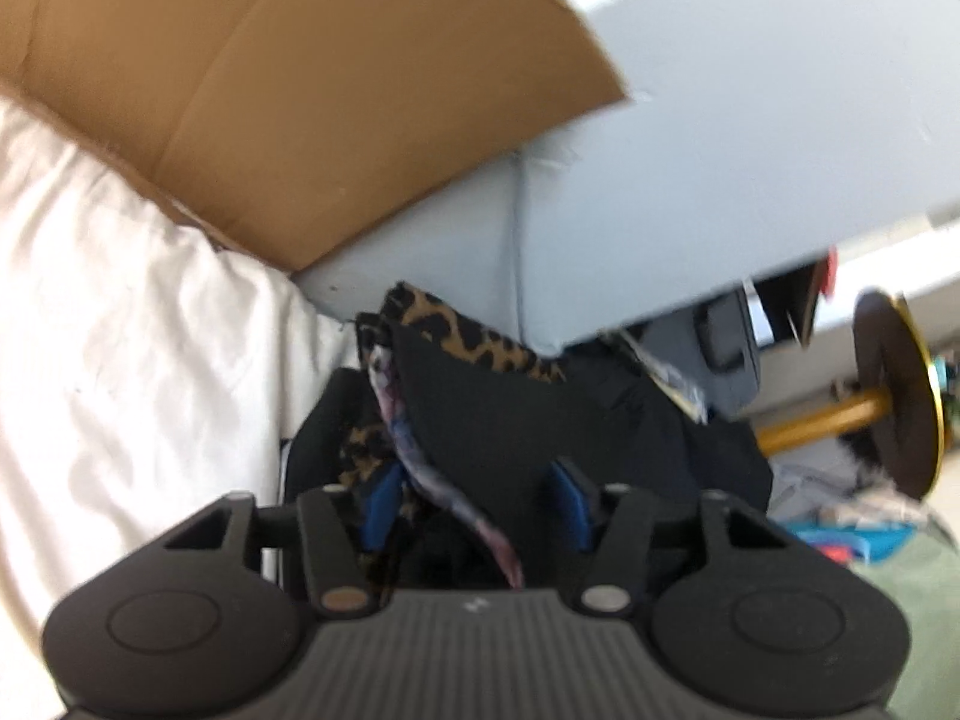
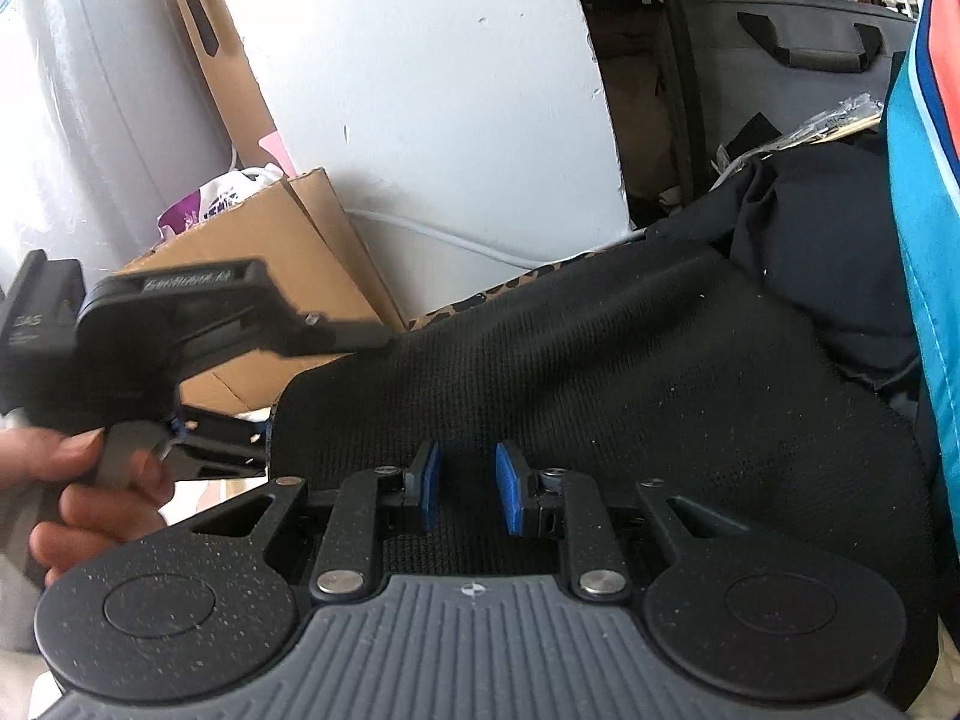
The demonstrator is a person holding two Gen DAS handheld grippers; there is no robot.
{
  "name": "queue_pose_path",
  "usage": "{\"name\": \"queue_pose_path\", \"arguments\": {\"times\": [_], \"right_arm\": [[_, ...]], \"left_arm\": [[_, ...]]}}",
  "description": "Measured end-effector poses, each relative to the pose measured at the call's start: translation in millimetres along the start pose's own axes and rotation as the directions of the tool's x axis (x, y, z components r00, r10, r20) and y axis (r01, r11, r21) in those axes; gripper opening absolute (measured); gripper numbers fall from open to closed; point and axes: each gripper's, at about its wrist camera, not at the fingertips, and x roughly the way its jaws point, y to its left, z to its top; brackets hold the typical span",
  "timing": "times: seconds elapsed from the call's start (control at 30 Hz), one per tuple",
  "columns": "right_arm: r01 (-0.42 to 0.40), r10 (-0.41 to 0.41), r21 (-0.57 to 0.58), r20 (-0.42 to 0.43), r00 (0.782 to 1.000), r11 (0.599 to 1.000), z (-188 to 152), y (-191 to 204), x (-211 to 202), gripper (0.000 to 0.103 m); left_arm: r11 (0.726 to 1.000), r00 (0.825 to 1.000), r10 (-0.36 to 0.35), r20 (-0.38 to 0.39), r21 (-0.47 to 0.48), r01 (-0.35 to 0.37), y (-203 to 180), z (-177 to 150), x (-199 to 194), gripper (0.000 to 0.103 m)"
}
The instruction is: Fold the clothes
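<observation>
A black knit garment (image 2: 600,396) lies spread over a pile that includes a leopard-print piece (image 1: 480,342) and a purple-white strap (image 1: 444,492). My right gripper (image 2: 469,489) is low over the knit. Its blue pads (image 2: 510,492) stand a little apart with a fold of that cloth filling the gap. My left gripper (image 1: 477,504) has its blue pads (image 1: 384,504) well apart, with black cloth and the strap loose between them. In the right wrist view the left gripper (image 2: 327,390), held by a hand (image 2: 90,480), straddles the knit's left edge.
A white sheet (image 1: 120,330) lies at the left and a cardboard flap (image 1: 300,90) and pale wall (image 1: 720,150) behind. A gold dumbbell (image 1: 870,408) and clutter sit at the right. A cardboard box (image 2: 288,252), grey bag (image 2: 780,90) and blue-orange cloth (image 2: 924,180) border the pile.
</observation>
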Motion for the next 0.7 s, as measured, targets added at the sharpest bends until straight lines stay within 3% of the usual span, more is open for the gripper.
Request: {"name": "queue_pose_path", "arguments": {"times": [0.07,0.17,0.23,0.33,0.5,0.53,0.6,0.7], "right_arm": [[0.006,-0.006,0.003,-0.001,1.0,1.0,-0.9,0.8,0.4,0.027],[0.015,-0.015,0.004,-0.005,1.0,1.0,-1.2,2.9,2.0,0.027],[0.016,-0.016,0.007,-0.01,1.0,1.0,-1.3,2.9,3.8,0.027],[0.011,-0.011,0.008,-0.019,1.0,1.0,-1.4,3.7,7.1,0.027],[0.027,-0.028,-0.004,-0.021,0.999,1.0,-2.8,8.8,12.4,0.027],[0.03,-0.03,-0.004,-0.021,0.999,1.0,-2.9,8.9,13.6,0.027],[0.032,-0.032,0.0,-0.022,0.999,0.999,-2.5,8.2,15.4,0.028],[0.03,-0.029,0.007,-0.023,0.999,1.0,-2.1,7.0,15.2,0.028]], "left_arm": [[1.0,1.0,0.005,0.006,-0.019,-0.004,2.6,3.8,5.7,0.042],[0.999,1.0,0.028,0.004,-0.015,-0.028,2.5,10.3,9.4,0.009],[0.999,0.998,0.037,0.042,0.018,-0.038,-0.5,15.6,3.0,0.003],[0.998,0.995,0.029,0.094,0.047,-0.033,-5.8,25.9,-7.1,0.003],[0.987,0.988,0.103,0.119,0.107,-0.116,-17.7,37.9,-6.5,0.004],[0.984,0.983,0.135,0.127,0.099,-0.148,-17.6,40.1,-6.9,0.005],[0.981,0.976,0.165,0.14,0.076,-0.177,-16.1,43.2,-11.6,0.018],[0.978,0.978,0.15,0.143,0.12,-0.168,-22.0,38.3,-23.1,0.018]]}}
